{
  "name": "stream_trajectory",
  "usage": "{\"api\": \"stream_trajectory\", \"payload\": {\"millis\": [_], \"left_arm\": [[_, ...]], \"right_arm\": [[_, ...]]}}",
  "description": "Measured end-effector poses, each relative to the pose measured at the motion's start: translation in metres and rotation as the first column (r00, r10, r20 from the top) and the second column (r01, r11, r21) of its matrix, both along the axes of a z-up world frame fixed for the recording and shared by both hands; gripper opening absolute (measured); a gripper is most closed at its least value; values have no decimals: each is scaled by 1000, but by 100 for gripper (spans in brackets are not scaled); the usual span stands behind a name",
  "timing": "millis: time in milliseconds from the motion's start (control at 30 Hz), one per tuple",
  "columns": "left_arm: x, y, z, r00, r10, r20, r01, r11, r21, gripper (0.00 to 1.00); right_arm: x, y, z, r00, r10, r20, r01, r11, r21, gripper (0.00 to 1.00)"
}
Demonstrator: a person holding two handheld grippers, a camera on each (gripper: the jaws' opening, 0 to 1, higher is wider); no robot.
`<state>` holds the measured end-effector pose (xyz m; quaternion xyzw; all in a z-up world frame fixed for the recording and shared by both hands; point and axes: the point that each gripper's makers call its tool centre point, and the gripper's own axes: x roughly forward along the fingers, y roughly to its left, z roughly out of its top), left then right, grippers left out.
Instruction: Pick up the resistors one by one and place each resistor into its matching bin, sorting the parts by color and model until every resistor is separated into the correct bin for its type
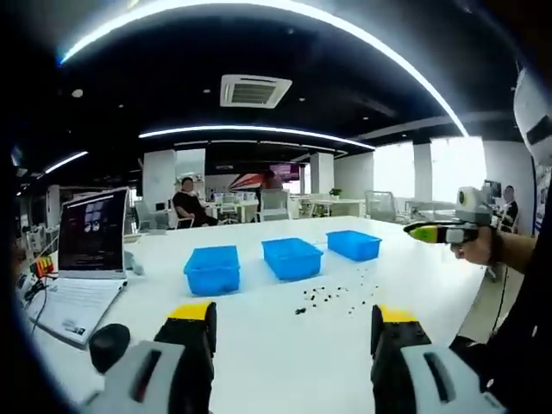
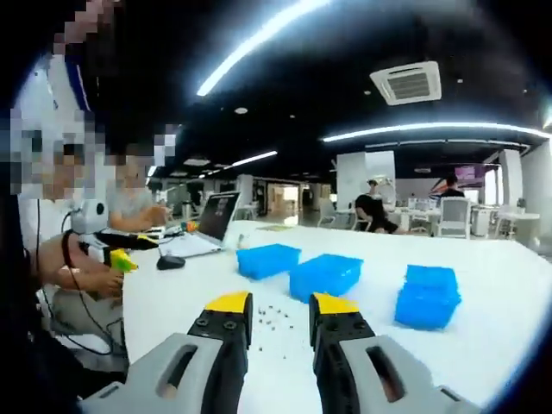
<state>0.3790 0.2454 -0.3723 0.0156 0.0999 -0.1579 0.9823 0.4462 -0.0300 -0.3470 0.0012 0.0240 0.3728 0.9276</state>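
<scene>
A: Left to right in the left gripper view: laptop (image 1: 90, 237) open at the table (image 1: 259, 354) edge, then three blue bins (image 1: 212, 269) in a row, then the other gripper held up at far right in a hand (image 1: 473, 248).

B: And the resistors (image 1: 332, 296)?

A: Scattered loose on the white tabletop, just in front of the middle and right-hand bins. Tiny dark specks (colour and model impossible to read at this size).

B: Left gripper (image 1: 293, 332)?

A: Jaws wide apart, nothing between them, well above the table. Scatter ahead and slightly right of centre line.

B: Right gripper view, same order?

A: Seated people at the far left, laptop (image 2: 213, 226) and mouse (image 2: 170, 261) beyond, then the bins (image 2: 268, 260) strung toward the right. Right gripper (image 2: 282, 323) with jaws a narrow gap apart, empty. Resistors (image 2: 272, 317) showing straight through that gap, close ahead and low.

B: Nearer hand, then?

A: Probably the right: specks dead ahead between its tips, needing mostly a drop downward. Left would need a forward reach plus a swing rightward.

B: Long axis of any one piece?

A: Cannot tell; too small. Worth closing in before choosing a wrist angle, since pinching across the body matters for a part this thin.
</scene>
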Motion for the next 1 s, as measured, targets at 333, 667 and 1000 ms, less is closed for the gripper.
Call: {"api": "stream_trajectory", "payload": {"millis": [333,667,1000], "left_arm": [[1,-15,-15,996,-61,-62,62,998,1,73],[-7,-6,-16,997,-40,-61,40,999,0,73],[-12,-7,-31,993,-51,-102,50,999,-12,74]], "right_arm": [[-25,-17,-23,996,-17,-82,14,999,-35,29],[-21,13,-12,978,178,-111,-195,967,-164,29],[-10,34,-15,912,357,-203,-410,819,-401,32]]}}
